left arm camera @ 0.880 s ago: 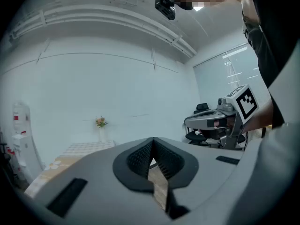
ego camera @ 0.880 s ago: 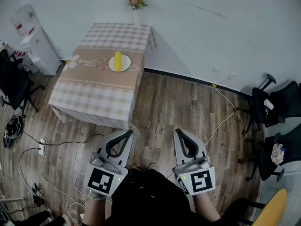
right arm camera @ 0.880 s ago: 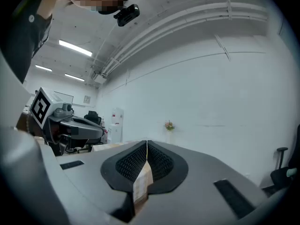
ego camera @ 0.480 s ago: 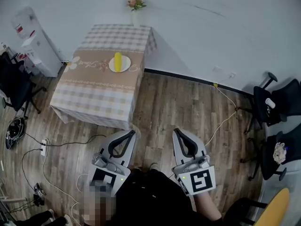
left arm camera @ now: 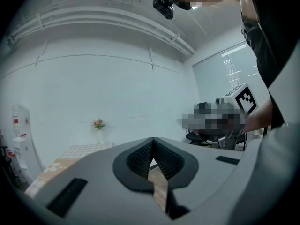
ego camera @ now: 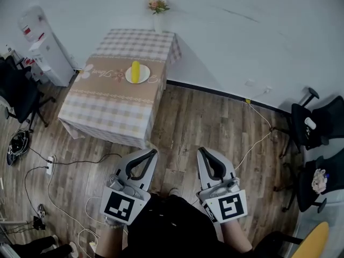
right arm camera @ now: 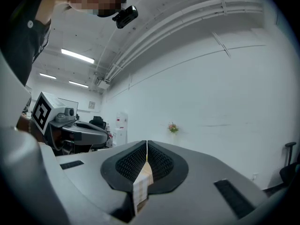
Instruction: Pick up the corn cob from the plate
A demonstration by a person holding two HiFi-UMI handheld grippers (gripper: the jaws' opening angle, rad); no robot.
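Left gripper (ego camera: pixel 151 153) & right gripper (ego camera: pixel 202 152): both jaws fully closed, nothing in either. They're held side by side, approx level, prob. just carried while walking. Corn cob (ego camera: pixel 135 70) lies on plate (ego camera: pixel 145 77) mid-table (ego camera: pixel 115 104), well apart from both; approach is needed first.

Yellow corn cob (ego camera: pixel 135 71), white plate (ego camera: pixel 145 76), beige checked tablecloth (ego camera: pixel 113 104), brown wood-grain floor (ego camera: pixel 215 128), pink flowers (ego camera: pixel 157 4)
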